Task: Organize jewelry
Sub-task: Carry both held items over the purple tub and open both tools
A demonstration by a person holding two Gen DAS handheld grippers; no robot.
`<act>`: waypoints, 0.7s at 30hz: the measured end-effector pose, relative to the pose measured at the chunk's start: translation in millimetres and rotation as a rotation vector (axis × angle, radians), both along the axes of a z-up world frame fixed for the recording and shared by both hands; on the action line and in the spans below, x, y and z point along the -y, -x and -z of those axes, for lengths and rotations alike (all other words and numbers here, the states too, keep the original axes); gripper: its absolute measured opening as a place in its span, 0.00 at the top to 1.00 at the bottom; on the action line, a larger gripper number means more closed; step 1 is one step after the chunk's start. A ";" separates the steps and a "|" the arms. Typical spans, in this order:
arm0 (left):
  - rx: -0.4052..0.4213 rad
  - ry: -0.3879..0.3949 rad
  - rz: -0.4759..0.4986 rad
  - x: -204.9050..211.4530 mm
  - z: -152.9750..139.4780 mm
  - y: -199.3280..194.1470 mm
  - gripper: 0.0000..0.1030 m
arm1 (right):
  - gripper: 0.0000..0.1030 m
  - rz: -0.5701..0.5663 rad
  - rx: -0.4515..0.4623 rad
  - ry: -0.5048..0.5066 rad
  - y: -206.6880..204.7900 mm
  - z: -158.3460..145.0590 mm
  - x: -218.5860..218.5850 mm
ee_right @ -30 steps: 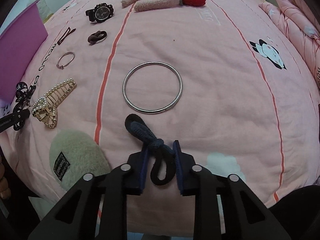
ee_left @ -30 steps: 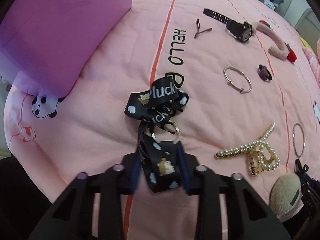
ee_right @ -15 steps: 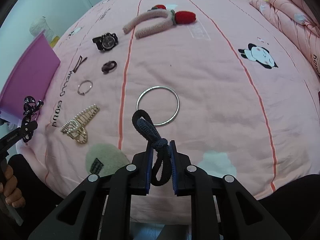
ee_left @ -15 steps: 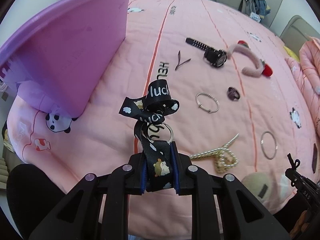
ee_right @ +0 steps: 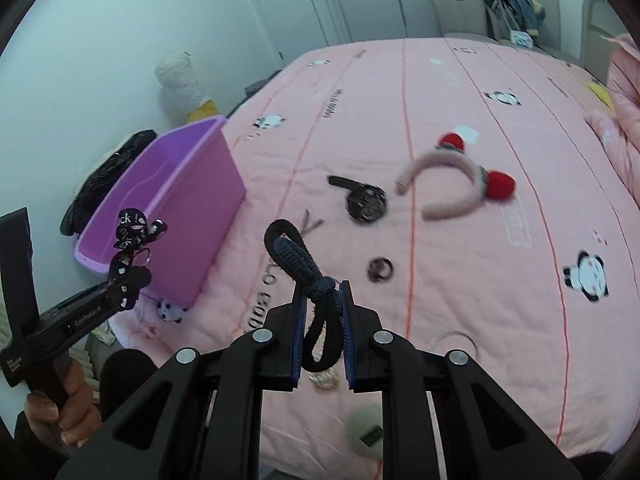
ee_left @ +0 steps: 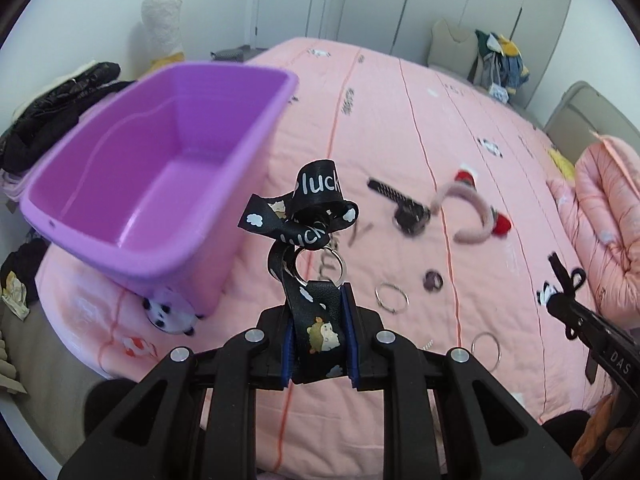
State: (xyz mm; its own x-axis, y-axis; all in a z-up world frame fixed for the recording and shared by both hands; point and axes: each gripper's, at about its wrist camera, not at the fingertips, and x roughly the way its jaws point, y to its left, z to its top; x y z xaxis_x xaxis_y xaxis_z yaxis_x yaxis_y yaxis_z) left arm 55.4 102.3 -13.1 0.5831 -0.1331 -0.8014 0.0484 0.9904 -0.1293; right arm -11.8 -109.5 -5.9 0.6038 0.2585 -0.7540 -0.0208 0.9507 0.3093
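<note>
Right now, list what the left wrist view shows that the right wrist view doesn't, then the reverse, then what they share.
Only left wrist: the bin's bare inside floor and two silver rings.

Only right wrist: the person's hand and a fuzzy beige puff.

Both: purple bin, watch, pink headband, left tongs gripping the lanyard, right tongs gripping the hair tie.

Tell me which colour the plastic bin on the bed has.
The bin is purple, inside and outside; the left wrist view shows it best.

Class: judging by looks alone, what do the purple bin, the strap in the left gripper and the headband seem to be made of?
Purple bin: likely moulded plastic, smooth with a soft sheen.
Strap: woven printed ribbon, folding limply, in the left gripper.
Headband: fuzzy plush fabric, matte.
</note>
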 end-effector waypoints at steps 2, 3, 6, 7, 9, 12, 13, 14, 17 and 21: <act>0.023 0.002 -0.024 -15.9 -14.1 -7.7 0.81 | 0.85 -0.051 0.033 -0.015 -24.4 -15.9 -21.4; 0.033 0.004 -0.038 -25.9 -21.2 -12.1 0.81 | 0.85 -0.077 0.052 -0.022 -37.2 -23.4 -33.1; 0.062 -0.016 -0.100 -58.5 -38.7 -28.9 0.81 | 0.85 -0.155 0.097 -0.025 -74.9 -42.7 -73.3; 0.067 -0.026 -0.121 -68.0 -41.9 -33.8 0.81 | 0.85 -0.180 0.108 -0.023 -87.3 -47.3 -87.4; 0.068 -0.041 -0.166 -91.0 -46.2 -44.8 0.81 | 0.85 -0.233 0.123 -0.029 -112.4 -54.6 -116.3; 0.044 -0.054 -0.230 -123.2 -45.7 -62.5 0.81 | 0.85 -0.304 0.109 -0.050 -153.1 -56.9 -159.5; 0.036 -0.057 -0.244 -132.4 -44.6 -67.3 0.81 | 0.85 -0.324 0.101 -0.048 -166.0 -55.7 -173.5; 0.023 -0.061 -0.258 -141.7 -42.1 -73.5 0.81 | 0.85 -0.342 0.097 -0.040 -178.9 -55.0 -188.5; -0.028 -0.049 -0.293 -164.0 -31.3 -90.9 0.81 | 0.85 -0.383 0.061 -0.018 -213.8 -44.0 -227.0; -0.087 -0.044 -0.324 -183.0 -12.7 -108.4 0.81 | 0.85 -0.408 -0.024 -0.016 -251.4 -19.1 -257.7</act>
